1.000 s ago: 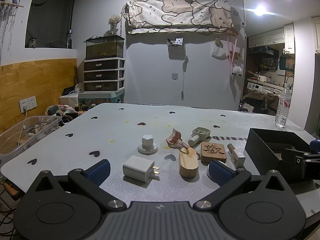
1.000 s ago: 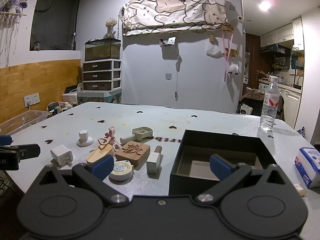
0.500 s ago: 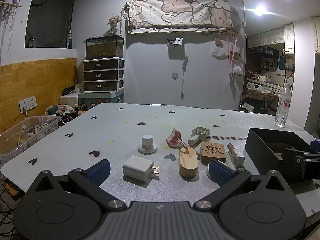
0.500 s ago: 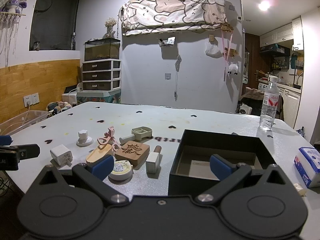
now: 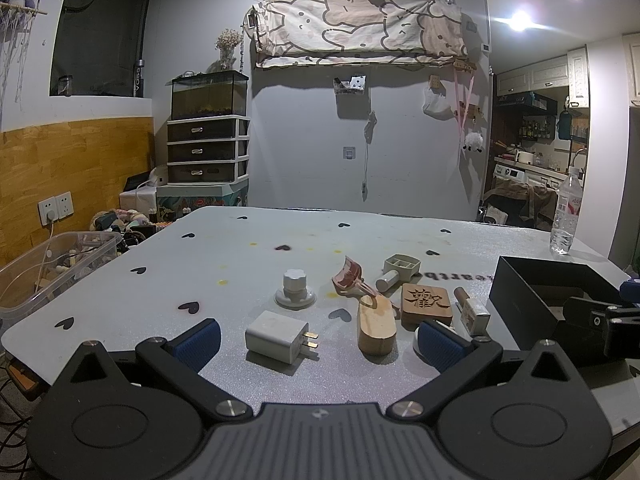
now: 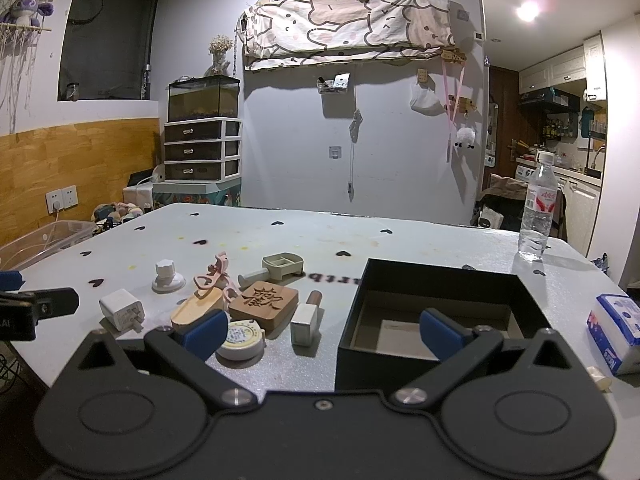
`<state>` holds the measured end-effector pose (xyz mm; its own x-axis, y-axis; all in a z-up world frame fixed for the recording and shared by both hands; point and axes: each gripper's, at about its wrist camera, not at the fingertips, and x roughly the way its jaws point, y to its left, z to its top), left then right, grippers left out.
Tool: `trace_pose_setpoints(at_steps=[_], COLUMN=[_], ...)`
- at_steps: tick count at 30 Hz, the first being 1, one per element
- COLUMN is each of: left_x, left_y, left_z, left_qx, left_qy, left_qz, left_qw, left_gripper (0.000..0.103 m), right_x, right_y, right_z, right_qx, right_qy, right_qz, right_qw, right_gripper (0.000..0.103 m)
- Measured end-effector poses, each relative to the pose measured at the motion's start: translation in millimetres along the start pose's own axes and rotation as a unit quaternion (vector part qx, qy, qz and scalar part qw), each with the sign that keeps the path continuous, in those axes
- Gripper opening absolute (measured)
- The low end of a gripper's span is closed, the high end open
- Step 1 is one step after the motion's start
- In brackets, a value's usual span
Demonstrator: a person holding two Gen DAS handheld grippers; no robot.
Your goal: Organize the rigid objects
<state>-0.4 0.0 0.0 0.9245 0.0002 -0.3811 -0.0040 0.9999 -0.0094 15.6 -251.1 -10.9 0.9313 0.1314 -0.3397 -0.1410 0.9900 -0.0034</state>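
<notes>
Small rigid objects lie grouped on the grey table (image 5: pixel 240 272): a white charger plug (image 5: pixel 278 336) (image 6: pixel 120 308), a white knob (image 5: pixel 295 290), a pink clip (image 5: pixel 352 278), an oval wooden piece (image 5: pixel 376 326), a carved wooden block (image 5: pixel 426 304) (image 6: pixel 266 300), a beige scoop (image 6: pixel 280 266), a small bottle (image 6: pixel 306 320) and a round tape measure (image 6: pixel 242 338). An open black box (image 6: pixel 436 312) stands to their right. My left gripper (image 5: pixel 318 344) is open just before the plug. My right gripper (image 6: pixel 322 330) is open at the box's near left corner.
A water bottle (image 6: pixel 538 214) stands at the table's far right. A tissue pack (image 6: pixel 616 330) lies right of the box. A clear plastic bin (image 5: pixel 52 260) sits off the table's left edge. Each gripper shows at the other view's edge.
</notes>
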Motion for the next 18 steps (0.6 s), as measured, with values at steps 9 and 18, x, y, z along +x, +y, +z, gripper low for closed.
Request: trace_pose_setpoints(at_steps=[9, 18], left_x=[0.0, 0.0], left_y=[0.0, 0.0], left_z=[0.0, 0.0], left_qx=[0.000, 0.000], left_qy=[0.000, 0.000], left_qz=[0.000, 0.000], left_qw=[1.0000, 1.0000], left_gripper=[0.103, 0.103], right_x=[-0.4, -0.7], right_y=[0.7, 4.7], right_z=[0.2, 1.0], right_qx=[0.000, -0.001], right_qy=[0.000, 0.000], right_qz=[0.000, 0.000], right_qw=[1.000, 1.000], right_gripper=[0.103, 0.103])
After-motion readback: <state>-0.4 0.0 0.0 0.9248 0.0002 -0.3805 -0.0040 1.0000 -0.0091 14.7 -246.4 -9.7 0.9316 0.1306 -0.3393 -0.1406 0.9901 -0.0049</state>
